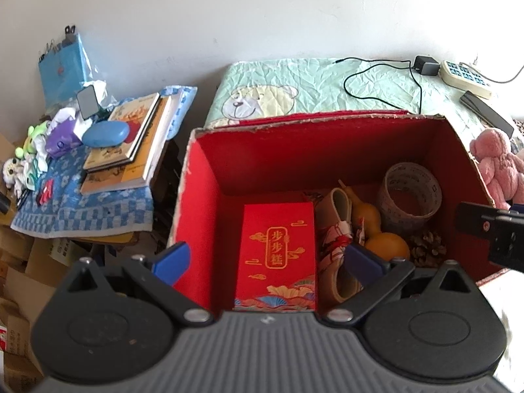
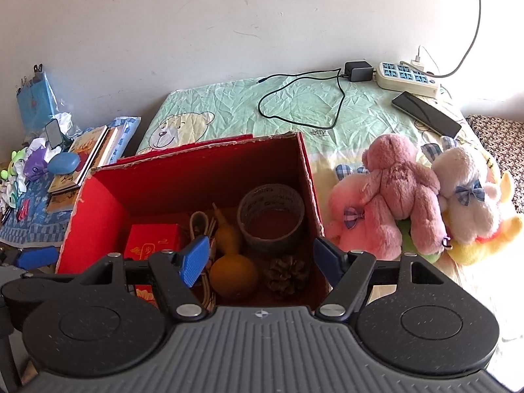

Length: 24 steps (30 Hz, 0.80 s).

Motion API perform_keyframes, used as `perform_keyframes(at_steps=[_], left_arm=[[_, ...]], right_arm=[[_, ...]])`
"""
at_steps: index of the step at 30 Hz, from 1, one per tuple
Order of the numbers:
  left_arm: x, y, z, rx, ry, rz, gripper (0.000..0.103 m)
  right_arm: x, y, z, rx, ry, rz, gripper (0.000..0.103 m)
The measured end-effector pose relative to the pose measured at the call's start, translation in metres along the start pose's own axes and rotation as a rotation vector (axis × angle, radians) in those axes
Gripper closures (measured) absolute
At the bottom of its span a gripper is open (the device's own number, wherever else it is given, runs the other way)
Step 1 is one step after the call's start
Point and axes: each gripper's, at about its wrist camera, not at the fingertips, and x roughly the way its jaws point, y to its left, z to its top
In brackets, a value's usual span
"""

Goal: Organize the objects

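Your right gripper [image 2: 260, 260] hangs wide apart and empty over the red box [image 2: 98, 226]; the pink teddy bear [image 2: 404, 190] lies just right of it, nearer than your left gripper [image 1: 267, 260], also apart and empty.

Light: bright daylight from the right
Glare: blown out right of the red box [image 2: 311, 177]
Edges: fisheye bending, dark corners
Focus: sharp
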Motion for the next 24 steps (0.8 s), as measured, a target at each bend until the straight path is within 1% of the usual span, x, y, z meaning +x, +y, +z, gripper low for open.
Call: perform_keyframes(at_steps=[6,11,17,21,24], left_arm=[[0.010,-0.001,0.002,-0.019,0.009,0.014,0.001],[0.015,-0.003,0.002,-0.020,0.007,0.010,0.000],[0.017,-0.003,0.001,-0.009,-0.011,0.018,0.000],[0.017,-0.004,0.002,-0.008,-0.011,-0.007,0.000],[0.016,-0.007,0.002,0.006,-0.019,-0.009,0.000]], right_arm=[[0.014,-0.004,0.001,-0.006,0.032,0.015,0.031],[0.020,-0.005,0.002,-0.009,0.039,0.026,0.031],[0.027,-0.007,0.002,-0.010,0.044,0.019,0.032],[0.028,-0.008,0.003,-0.010,0.043,0.017,0.033],[0.028,-0.008,0.003,-0.015,0.041,0.014,0.033]])
